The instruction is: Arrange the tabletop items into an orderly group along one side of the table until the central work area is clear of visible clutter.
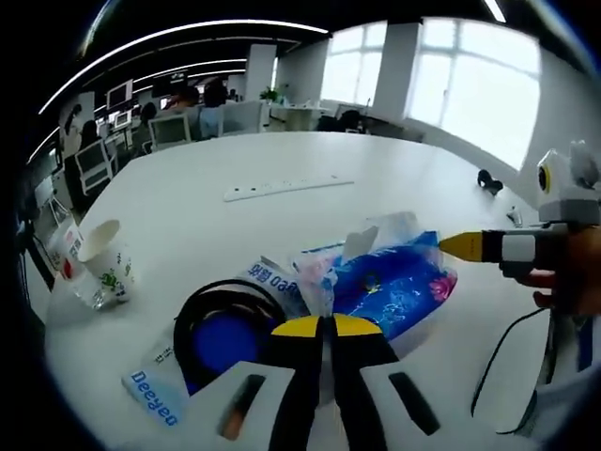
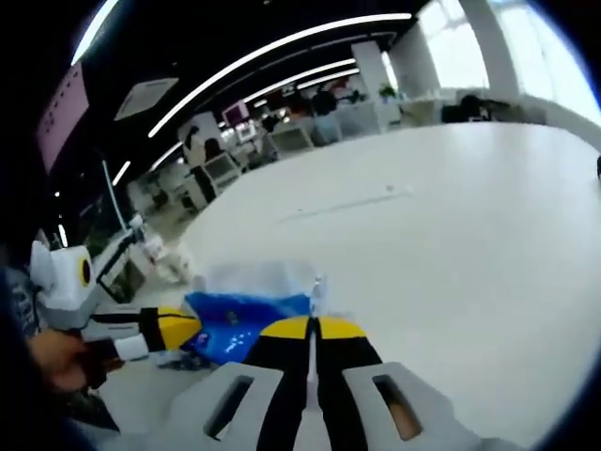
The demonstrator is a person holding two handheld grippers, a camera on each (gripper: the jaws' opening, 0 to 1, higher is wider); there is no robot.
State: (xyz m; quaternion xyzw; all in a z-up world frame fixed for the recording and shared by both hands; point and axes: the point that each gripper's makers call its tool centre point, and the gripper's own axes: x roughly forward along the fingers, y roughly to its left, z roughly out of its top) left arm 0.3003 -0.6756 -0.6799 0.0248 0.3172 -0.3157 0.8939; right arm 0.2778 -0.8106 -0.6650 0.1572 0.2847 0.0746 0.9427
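A blue tissue pack [image 1: 394, 287] [image 2: 239, 324] lies on the white table [image 1: 282, 160], with white tissue poking out of its top. My left gripper [image 1: 327, 324] has its jaws shut, and its yellow tips sit at the pack's near wrapper corner. It enters the right gripper view from the left as the left gripper [image 2: 174, 329], touching the pack. My right gripper [image 2: 310, 327] is shut too, and its tip [image 1: 460, 246] meets the pack's far end. Whether either gripper pinches the wrapper cannot be told.
A coiled black cable [image 1: 221, 310] lies over a blue-and-white Deeyeo pack [image 1: 155, 387], left of my left gripper. A paper cup [image 1: 108, 263] stands near the left edge. A white power strip [image 1: 286, 188] [image 2: 347, 202] lies mid-table. A small black object [image 1: 488, 178] lies at the right.
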